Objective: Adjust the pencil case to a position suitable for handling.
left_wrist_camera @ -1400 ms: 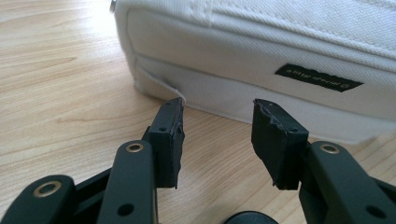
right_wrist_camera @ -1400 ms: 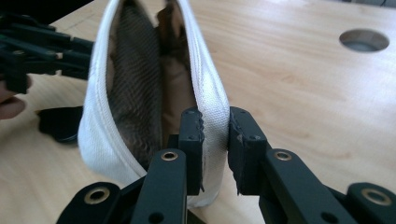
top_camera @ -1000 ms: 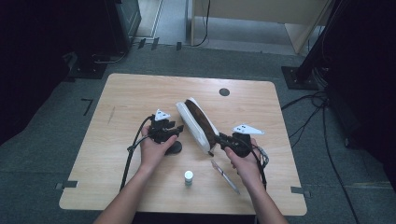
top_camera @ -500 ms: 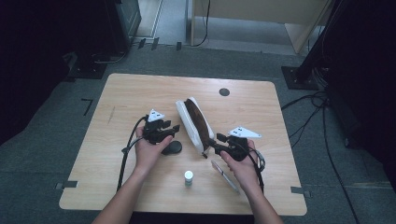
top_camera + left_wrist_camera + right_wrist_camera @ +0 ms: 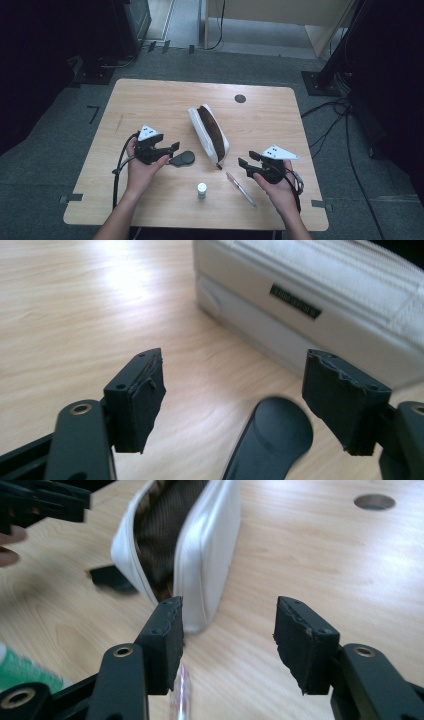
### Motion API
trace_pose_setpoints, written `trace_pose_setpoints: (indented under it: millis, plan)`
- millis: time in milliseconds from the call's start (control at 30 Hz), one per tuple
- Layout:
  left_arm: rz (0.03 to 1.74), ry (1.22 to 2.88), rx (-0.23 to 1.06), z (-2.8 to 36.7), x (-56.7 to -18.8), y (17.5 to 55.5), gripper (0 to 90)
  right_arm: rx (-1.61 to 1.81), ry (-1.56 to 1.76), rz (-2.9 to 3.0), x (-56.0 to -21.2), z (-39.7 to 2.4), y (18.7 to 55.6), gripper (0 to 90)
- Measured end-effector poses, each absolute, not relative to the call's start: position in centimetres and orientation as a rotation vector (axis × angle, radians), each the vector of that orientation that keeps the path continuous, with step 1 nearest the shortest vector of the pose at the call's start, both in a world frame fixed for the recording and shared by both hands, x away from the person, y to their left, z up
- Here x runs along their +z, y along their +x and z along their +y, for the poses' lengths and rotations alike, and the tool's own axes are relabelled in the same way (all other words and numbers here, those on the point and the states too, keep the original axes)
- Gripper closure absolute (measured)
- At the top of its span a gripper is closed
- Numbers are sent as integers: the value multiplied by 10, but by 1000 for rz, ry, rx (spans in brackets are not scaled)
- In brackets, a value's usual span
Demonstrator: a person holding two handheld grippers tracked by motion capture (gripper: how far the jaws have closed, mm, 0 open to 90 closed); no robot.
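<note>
A white zip pouch (image 5: 209, 134) lies open on the wooden table (image 5: 150, 100), its brown lining showing. My left gripper (image 5: 173, 148) hovers left of it, just above a flat black oval piece (image 5: 183, 158). In the left gripper view the jaws (image 5: 235, 395) stand wide apart over that black piece (image 5: 272, 440), with the pouch (image 5: 320, 305) beyond. They have just been opening, and nothing is between them. My right gripper (image 5: 244, 165) is off the pouch's near end. Its jaws (image 5: 227, 640) have also just been opening and are empty, facing the pouch (image 5: 200, 545).
A clear pen (image 5: 241, 189) lies on the table beside my right gripper, and its tip (image 5: 179, 695) shows by the right jaws. A small white and green bottle (image 5: 201, 190) stands near the front edge. A round cable hole (image 5: 240, 98) sits at the back.
Both hands have drawn back from the pouch, the left one to the left, the right one toward the front right. Both pairs of jaws stand wider than before.
</note>
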State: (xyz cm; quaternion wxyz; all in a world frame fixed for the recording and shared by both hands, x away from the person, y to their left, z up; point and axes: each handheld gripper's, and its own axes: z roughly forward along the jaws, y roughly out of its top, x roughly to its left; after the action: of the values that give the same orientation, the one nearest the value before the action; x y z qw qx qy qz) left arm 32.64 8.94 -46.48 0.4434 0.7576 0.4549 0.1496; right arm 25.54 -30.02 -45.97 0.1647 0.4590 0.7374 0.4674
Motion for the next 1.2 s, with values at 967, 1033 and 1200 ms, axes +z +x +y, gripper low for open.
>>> trace_pose_setpoints:
  millis: [967, 1033, 1200]
  plan:
    - [1423, 1936, 498, 188, -514, 265, 191, 1228, 1257, 2316, -505, -295, 212, 741]
    - [1424, 1941, 522, 188, -515, 263, 191, 1226, 1257, 2322, -506, -294, 212, 748]
    - [1428, 1973, 610, 181, -518, 259, 173, 1231, 1266, 2334, -509, -292, 211, 750]
